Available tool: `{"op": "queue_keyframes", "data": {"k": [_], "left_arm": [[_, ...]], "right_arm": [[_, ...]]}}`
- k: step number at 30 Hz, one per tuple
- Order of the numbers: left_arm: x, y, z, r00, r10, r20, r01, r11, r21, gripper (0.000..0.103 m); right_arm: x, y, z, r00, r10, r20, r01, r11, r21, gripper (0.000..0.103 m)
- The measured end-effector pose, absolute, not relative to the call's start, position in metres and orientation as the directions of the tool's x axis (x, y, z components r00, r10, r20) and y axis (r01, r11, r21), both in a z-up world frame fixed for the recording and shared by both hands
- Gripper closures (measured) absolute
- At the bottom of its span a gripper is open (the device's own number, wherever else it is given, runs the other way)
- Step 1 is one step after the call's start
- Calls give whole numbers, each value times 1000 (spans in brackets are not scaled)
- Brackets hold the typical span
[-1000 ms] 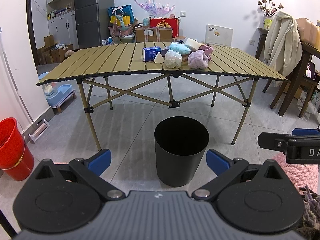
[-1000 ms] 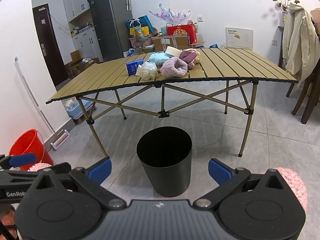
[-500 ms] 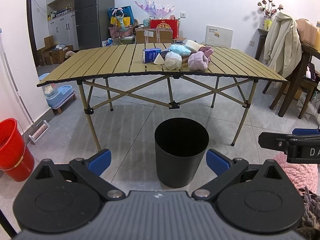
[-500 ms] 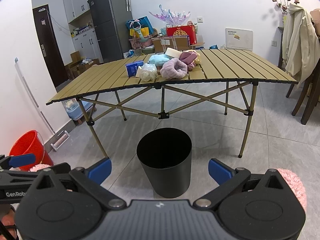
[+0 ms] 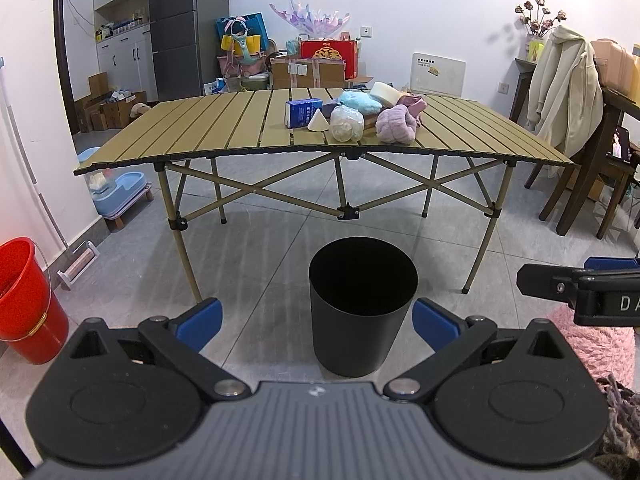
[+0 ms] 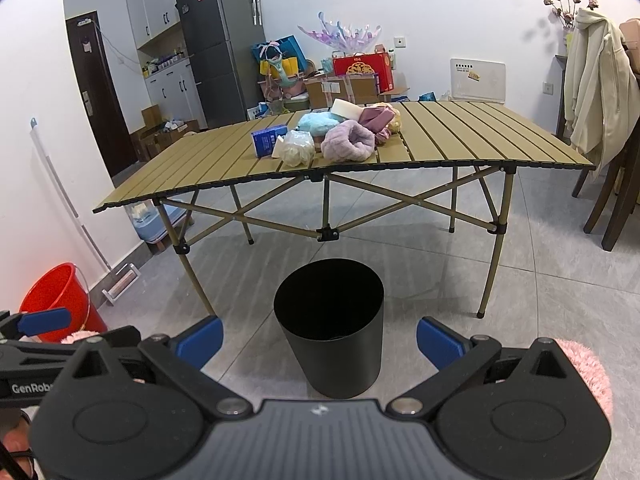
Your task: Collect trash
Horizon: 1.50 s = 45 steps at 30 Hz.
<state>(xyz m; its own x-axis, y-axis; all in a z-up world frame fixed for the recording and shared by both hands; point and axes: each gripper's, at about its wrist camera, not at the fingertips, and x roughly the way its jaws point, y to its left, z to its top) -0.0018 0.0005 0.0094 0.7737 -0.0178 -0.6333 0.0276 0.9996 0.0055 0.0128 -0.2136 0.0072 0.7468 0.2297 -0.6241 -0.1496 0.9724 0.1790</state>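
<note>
Both the left hand-held gripper (image 5: 316,318) and the right hand-held gripper (image 6: 320,338) hold their blue-padded fingers spread wide, empty. A smooth black cylindrical bin (image 5: 362,304) stands on grey floor tiles before the slatted folding worktop (image 5: 224,128), where fluffy cloths (image 5: 396,124), a crinkled plastic bundle (image 5: 346,123) and a blue carton (image 5: 303,112) cluster.

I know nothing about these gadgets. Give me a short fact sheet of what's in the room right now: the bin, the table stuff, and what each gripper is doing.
Bin: black bin on the floor in front of the table, nothing visible inside
Table: slatted folding table
On table: blue box, white cone, clear bag, fluffy purple cloth, light blue bundle, clustered together
Left gripper: open, empty, held low facing the bin
Right gripper: open, empty, held low facing the bin
Aside: red bucket by the wall
</note>
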Motion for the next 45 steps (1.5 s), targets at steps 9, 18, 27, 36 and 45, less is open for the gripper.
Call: {"op": "queue_keyframes", "data": {"k": [9, 18, 27, 36, 45], "left_arm": [[-1, 0, 11, 774, -18, -633, 28, 1000, 5, 0], [-2, 1, 10, 775, -18, -632, 28, 1000, 5, 0], [1, 1, 5, 769, -18, -639, 27, 1000, 4, 0], [16, 2, 6, 793, -12, -609, 24, 1000, 11, 0], [46, 3, 8, 805, 1, -593, 19, 999, 27, 0]], "right_arm": [[12, -213, 8, 749, 230, -622, -150, 972, 179, 0], [13, -213, 8, 748, 230, -622, -150, 972, 180, 0], [13, -212, 5, 748, 229, -623, -147, 972, 181, 0], [27, -217, 5, 777, 205, -596, -128, 977, 168, 0], [53, -218, 8, 805, 193, -561, -119, 979, 165, 0]]}}
